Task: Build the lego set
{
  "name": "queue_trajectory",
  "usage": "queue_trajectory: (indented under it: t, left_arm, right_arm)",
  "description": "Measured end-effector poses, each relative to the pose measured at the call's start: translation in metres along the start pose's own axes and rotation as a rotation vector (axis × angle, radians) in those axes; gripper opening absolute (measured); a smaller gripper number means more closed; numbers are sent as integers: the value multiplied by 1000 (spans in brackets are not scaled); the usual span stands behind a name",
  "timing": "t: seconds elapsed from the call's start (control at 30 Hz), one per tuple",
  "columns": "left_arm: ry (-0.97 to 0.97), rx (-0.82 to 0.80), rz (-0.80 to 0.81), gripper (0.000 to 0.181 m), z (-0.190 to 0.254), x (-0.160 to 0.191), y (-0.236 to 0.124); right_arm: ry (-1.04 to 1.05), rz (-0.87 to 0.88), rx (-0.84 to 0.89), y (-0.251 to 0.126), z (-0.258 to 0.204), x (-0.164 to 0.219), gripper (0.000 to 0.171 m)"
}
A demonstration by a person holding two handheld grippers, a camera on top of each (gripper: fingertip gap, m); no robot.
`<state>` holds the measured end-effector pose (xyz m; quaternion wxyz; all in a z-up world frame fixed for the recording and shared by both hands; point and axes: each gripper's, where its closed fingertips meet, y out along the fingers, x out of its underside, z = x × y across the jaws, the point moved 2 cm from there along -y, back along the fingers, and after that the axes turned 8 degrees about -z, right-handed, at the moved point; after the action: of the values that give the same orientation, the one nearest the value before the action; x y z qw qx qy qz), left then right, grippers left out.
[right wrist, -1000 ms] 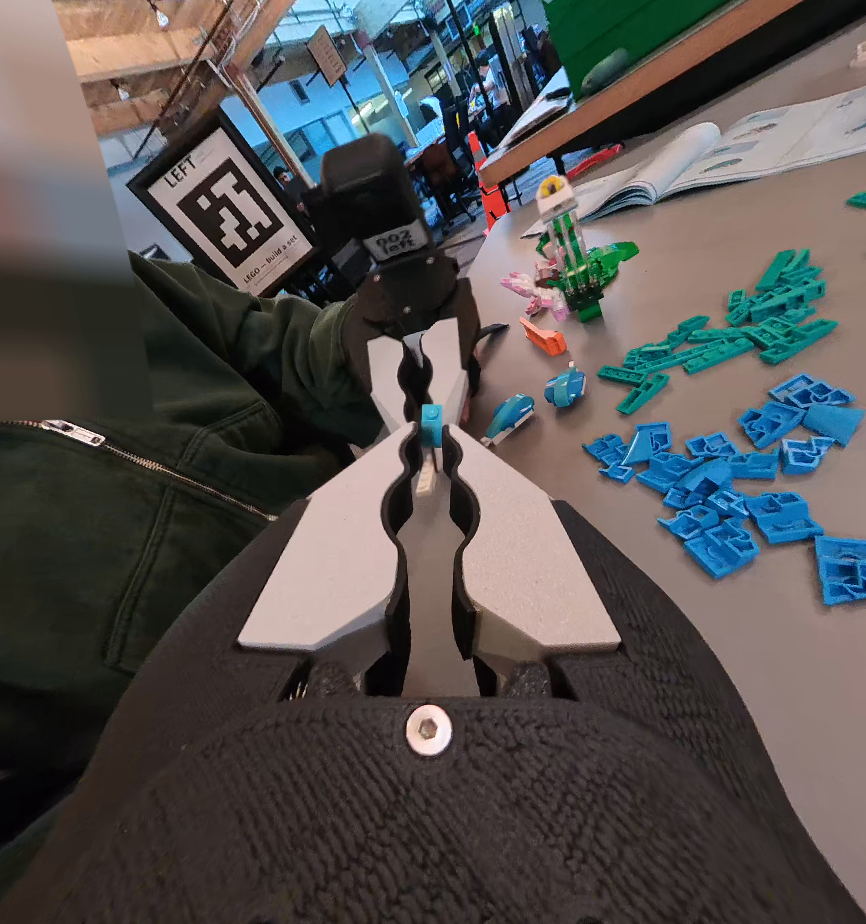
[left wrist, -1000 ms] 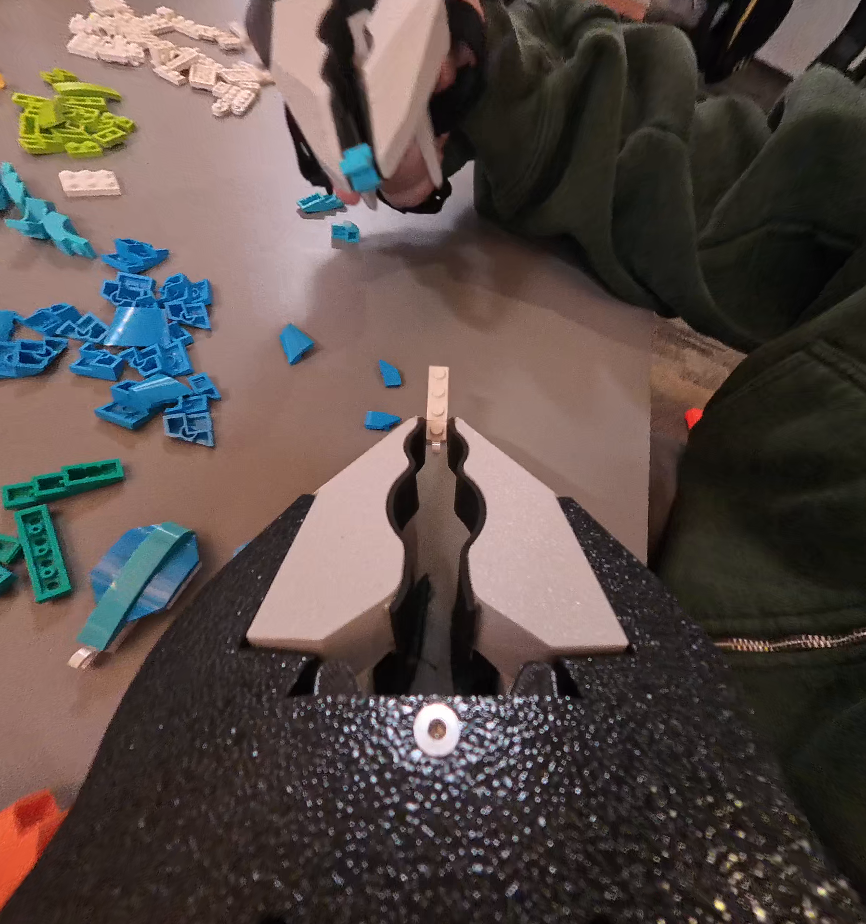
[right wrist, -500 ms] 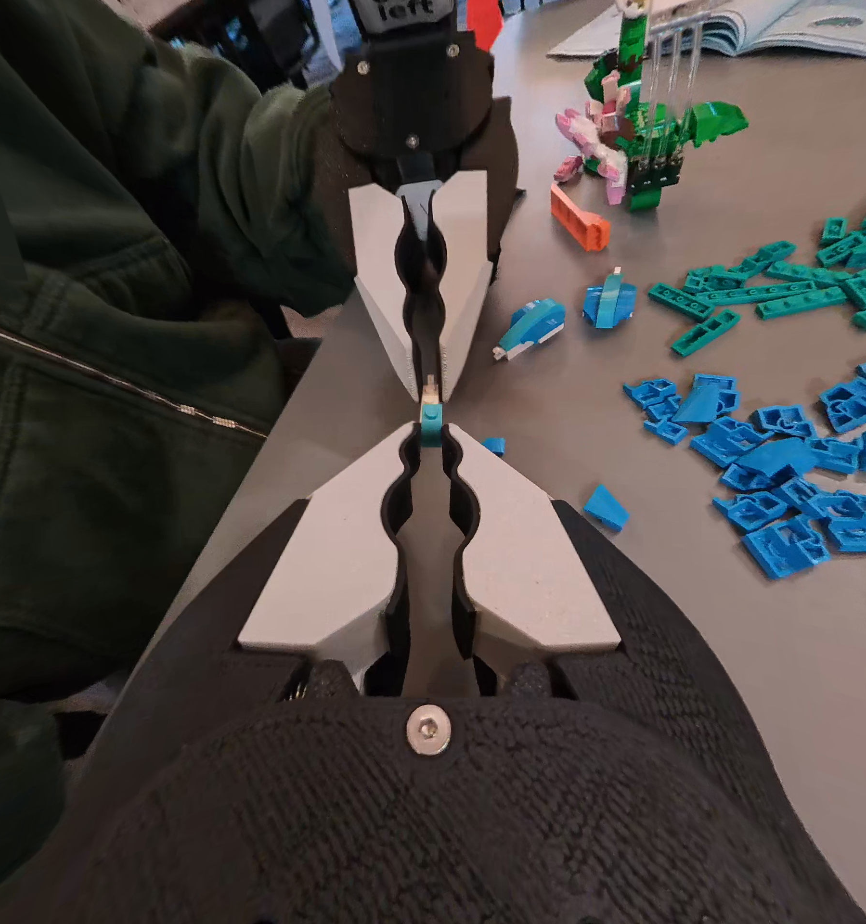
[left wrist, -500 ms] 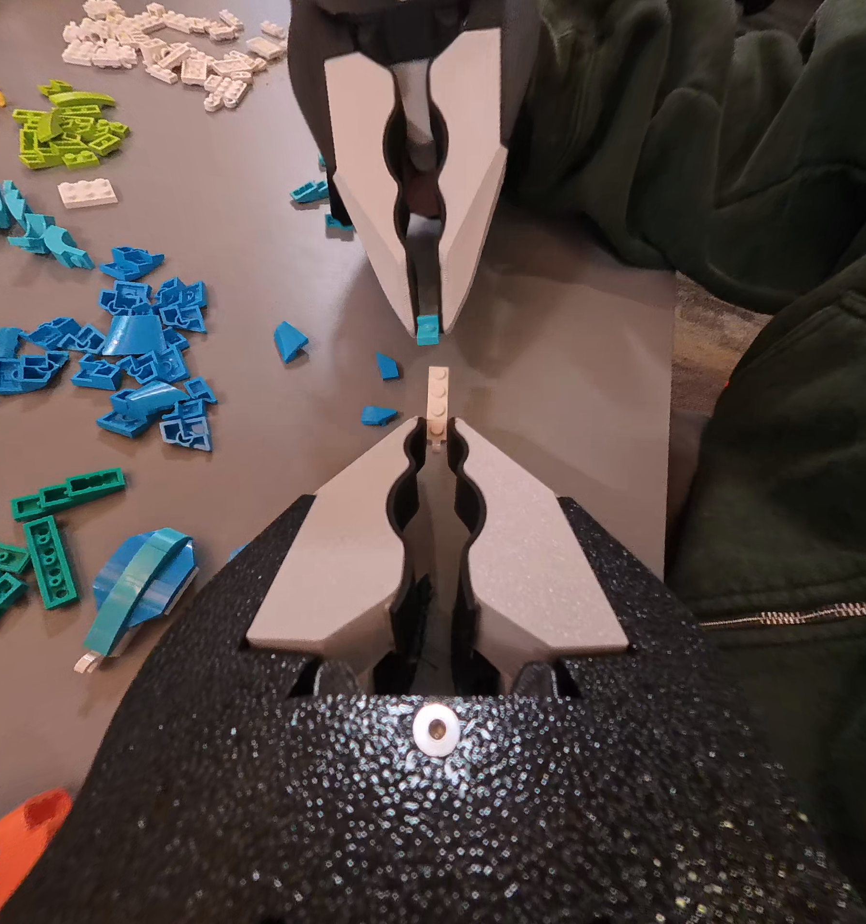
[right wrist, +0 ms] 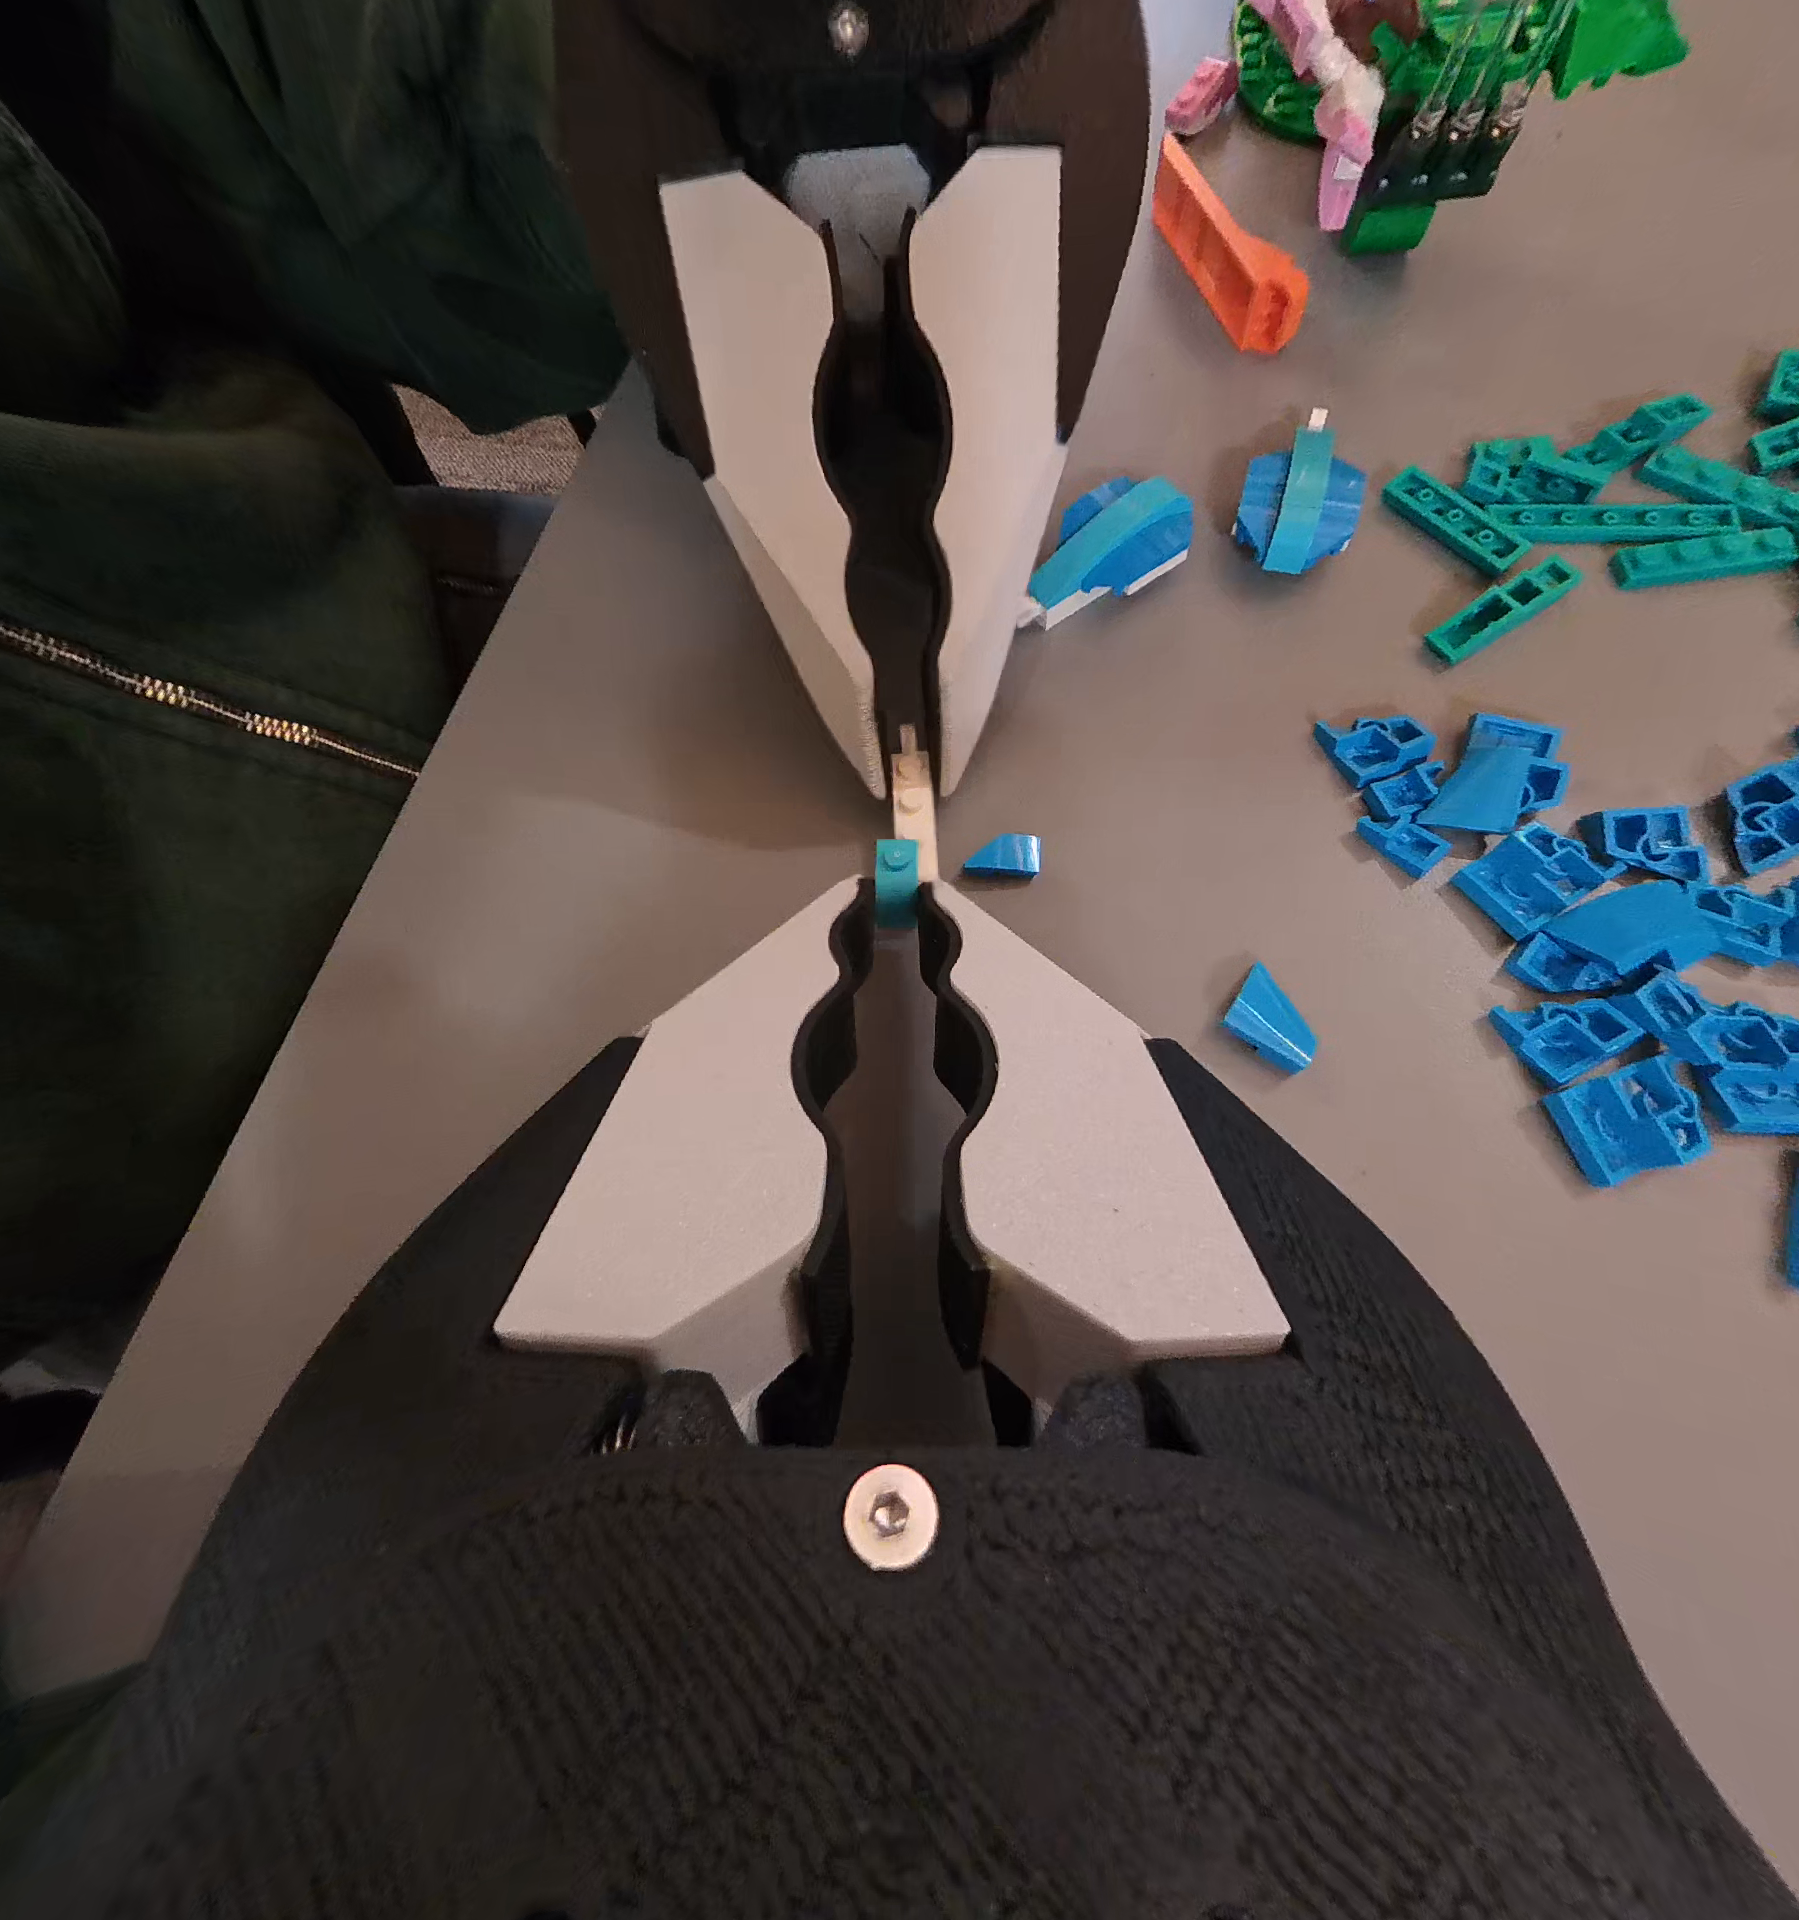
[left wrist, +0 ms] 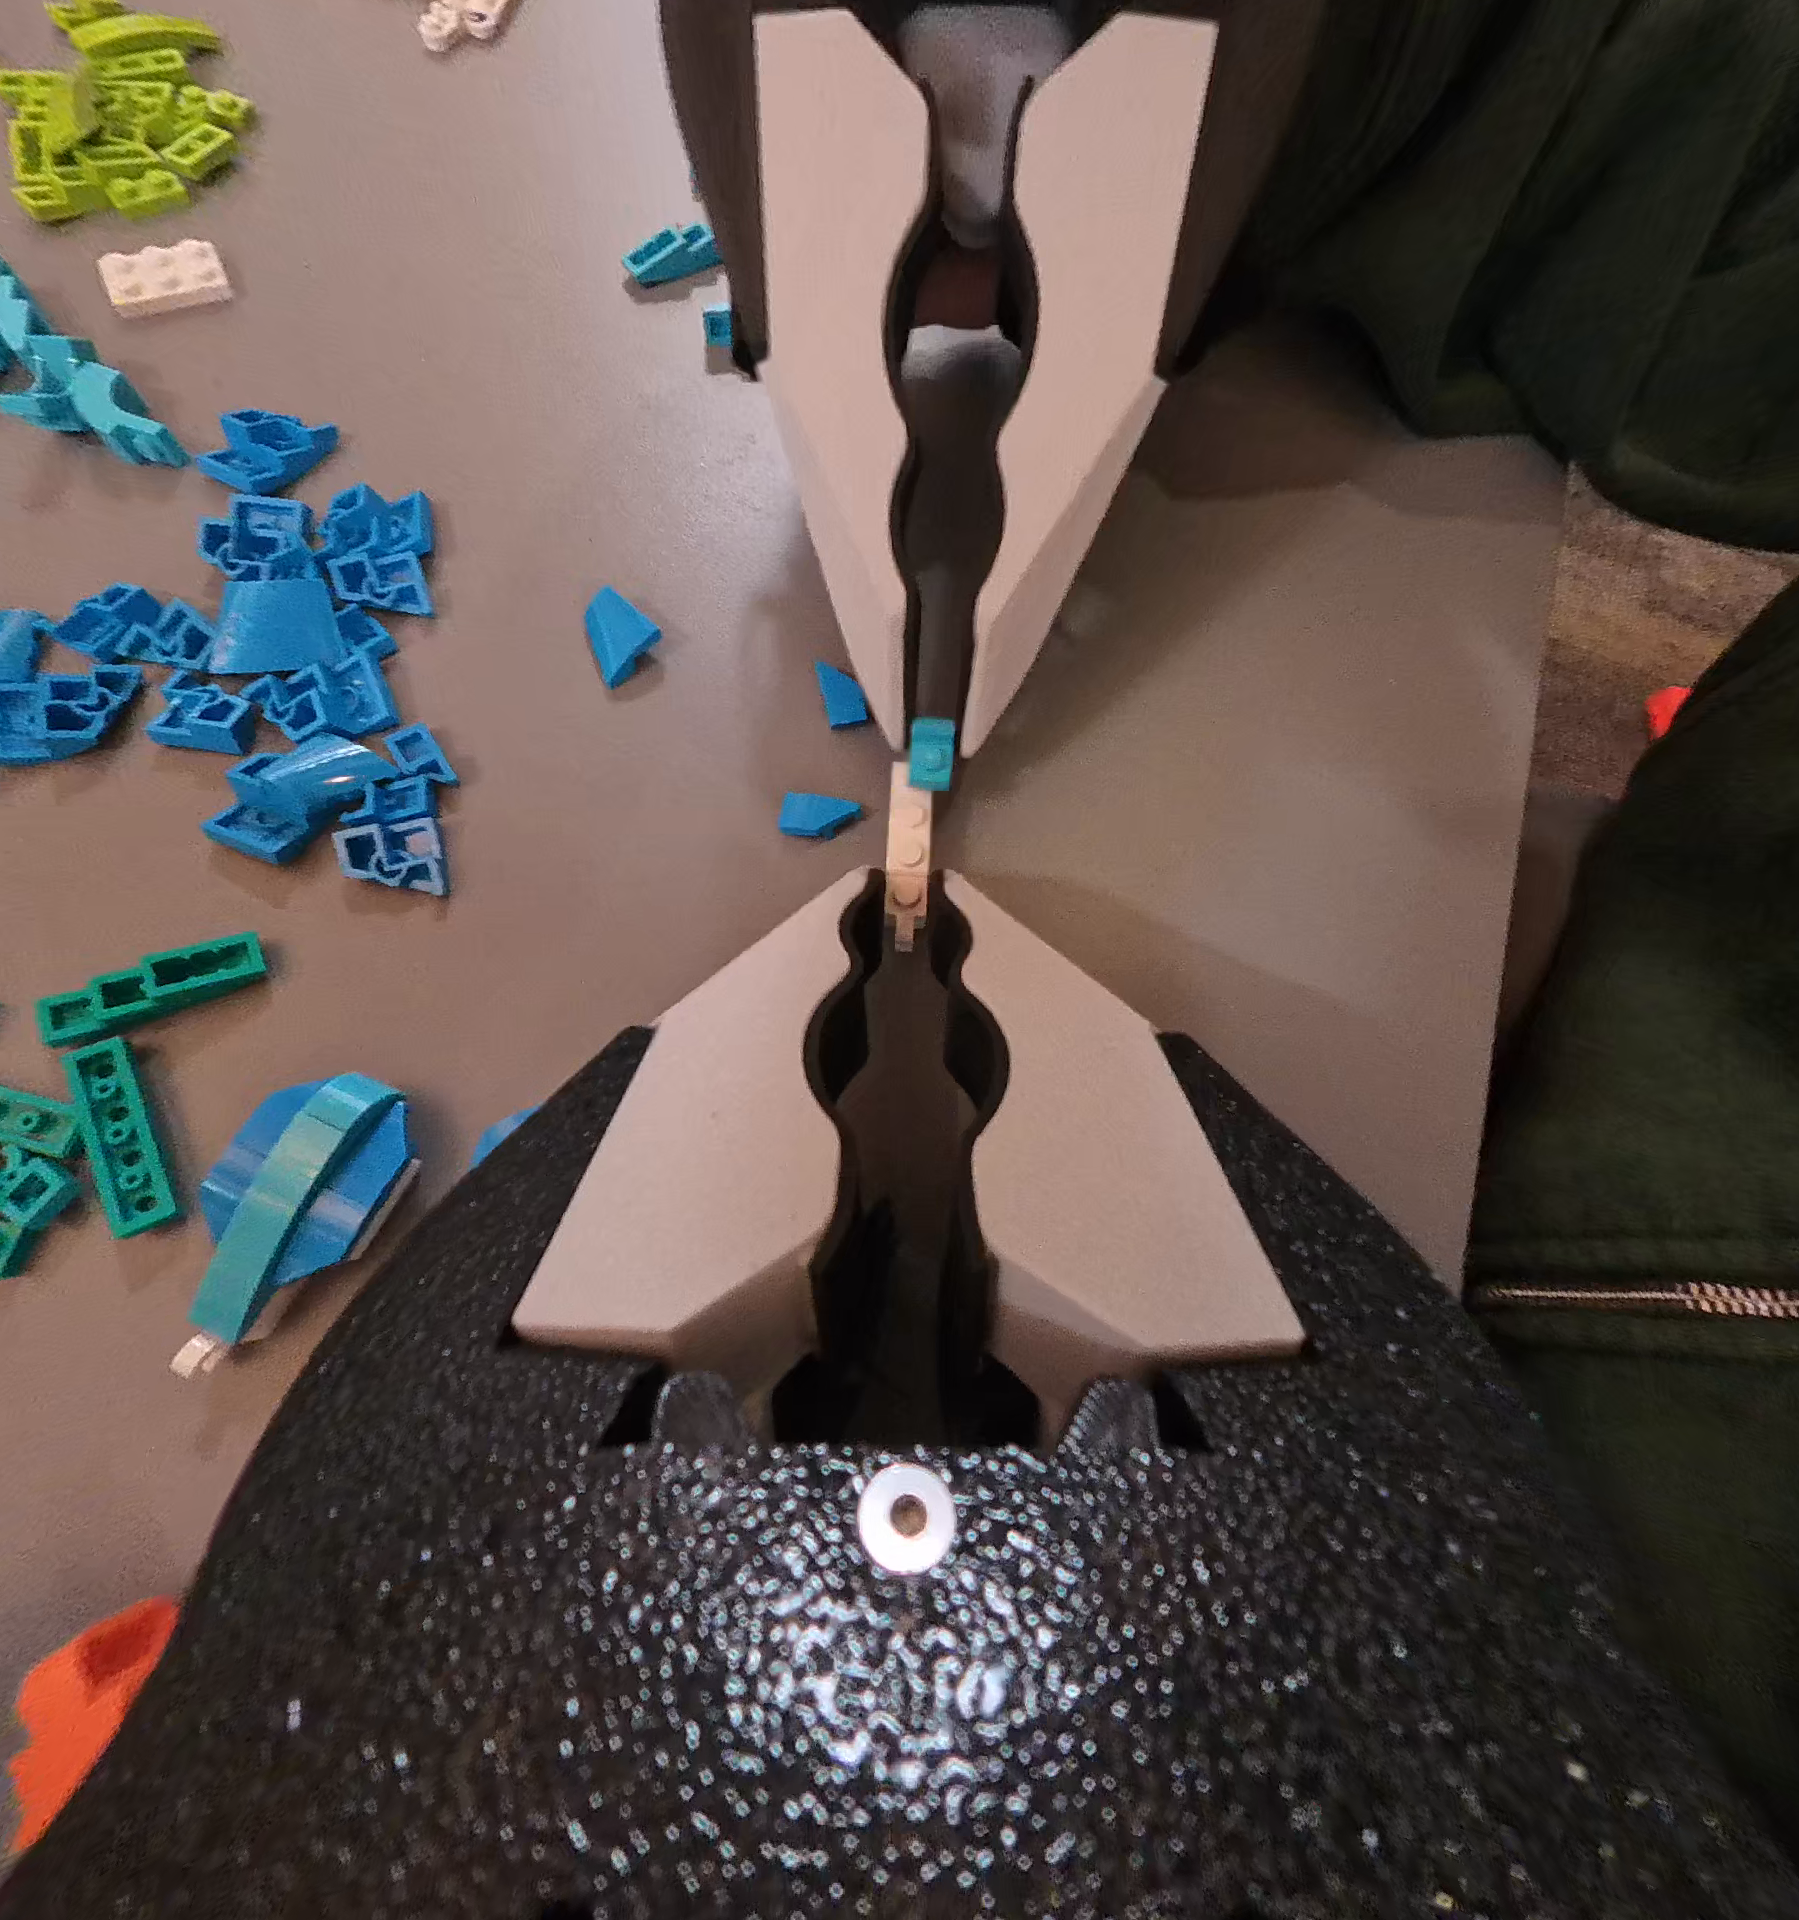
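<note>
While pinching a white plate (left wrist: 909,844) at frame centre, left tool (left wrist: 905,902) meets right tool (left wrist: 934,740), itself clamped on a small teal piece (left wrist: 930,750) touching that plate's far end. Blue pieces (left wrist: 282,665) heaped at left on grey tabletop (left wrist: 562,416).

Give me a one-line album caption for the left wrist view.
Left gripper holds a white plate against the teal brick in the right gripper.

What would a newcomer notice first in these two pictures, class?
Two tongs meet tip to tip above the grey table: the left tongs pinch a white plate, the right tongs a small teal piece. Loose blue pieces lie scattered beside them.
</note>
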<state>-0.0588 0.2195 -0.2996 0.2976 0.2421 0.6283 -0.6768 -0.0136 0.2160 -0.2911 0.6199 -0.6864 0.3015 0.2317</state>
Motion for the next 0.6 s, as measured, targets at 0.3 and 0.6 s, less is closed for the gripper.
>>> queue_trajectory:
  t: [0.3,0.6]
  left_arm:
    - [23,-33,-4,15,0,0,1]
    - [55,-62,-13,15,2,0,4]
  right_arm:
    - [2,-7,18,1,4,3,7]
    - [-9,-17,33,4,5,4,7]
